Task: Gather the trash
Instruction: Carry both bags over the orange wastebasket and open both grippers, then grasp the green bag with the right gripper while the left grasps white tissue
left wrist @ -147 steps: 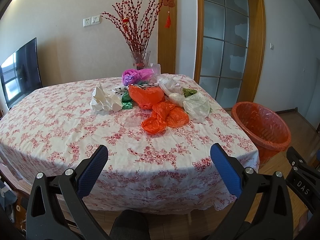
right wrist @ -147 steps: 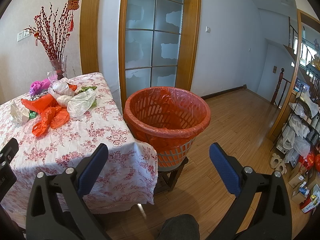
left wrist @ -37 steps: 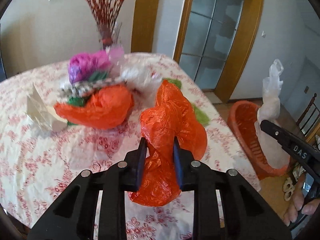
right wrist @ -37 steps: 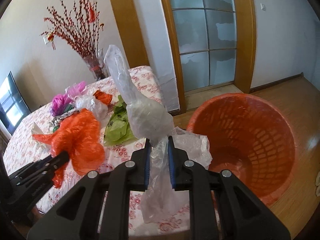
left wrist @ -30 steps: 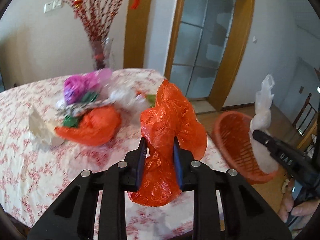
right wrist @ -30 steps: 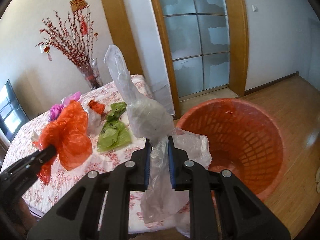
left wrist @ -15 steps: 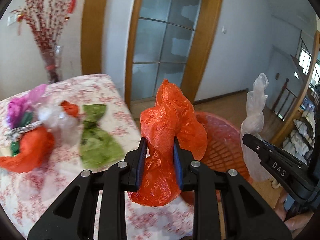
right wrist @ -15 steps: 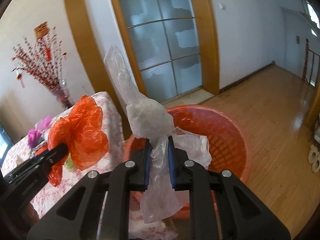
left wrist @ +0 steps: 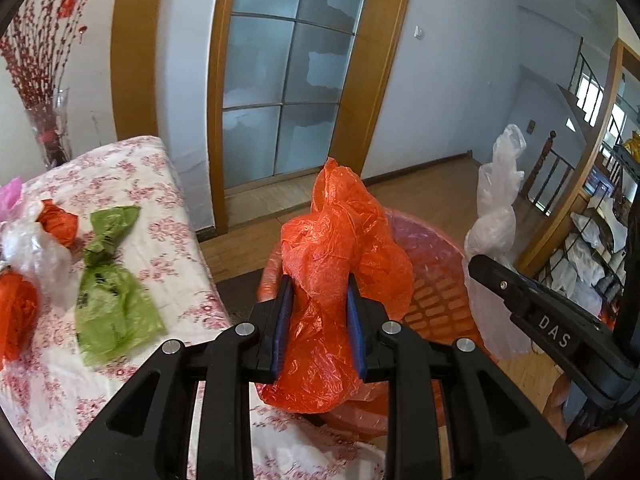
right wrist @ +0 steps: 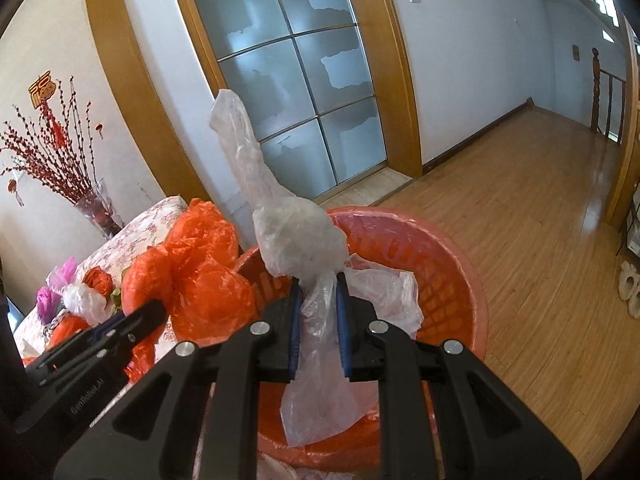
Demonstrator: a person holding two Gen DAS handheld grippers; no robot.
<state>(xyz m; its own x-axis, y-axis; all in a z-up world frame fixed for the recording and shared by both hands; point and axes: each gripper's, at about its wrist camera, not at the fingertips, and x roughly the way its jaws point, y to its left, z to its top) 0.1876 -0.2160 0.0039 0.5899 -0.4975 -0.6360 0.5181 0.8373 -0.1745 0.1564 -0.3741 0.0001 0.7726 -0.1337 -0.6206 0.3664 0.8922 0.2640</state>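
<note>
Fingers (left wrist: 356,320) on orange bag (left wrist: 340,248), "DAS" alongside

Orange bag (left wrist: 340,248); clear bag (right wrist: 300,240); orange basket (right wrist: 452,264).

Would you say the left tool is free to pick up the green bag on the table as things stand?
Probably not. The left tool is shut on the orange bag near the basket, so it must drop that first. The green bag itself lies uncovered on the table.

Crinkly glossy plastic orange bag (left wrist: 340,248)
</note>
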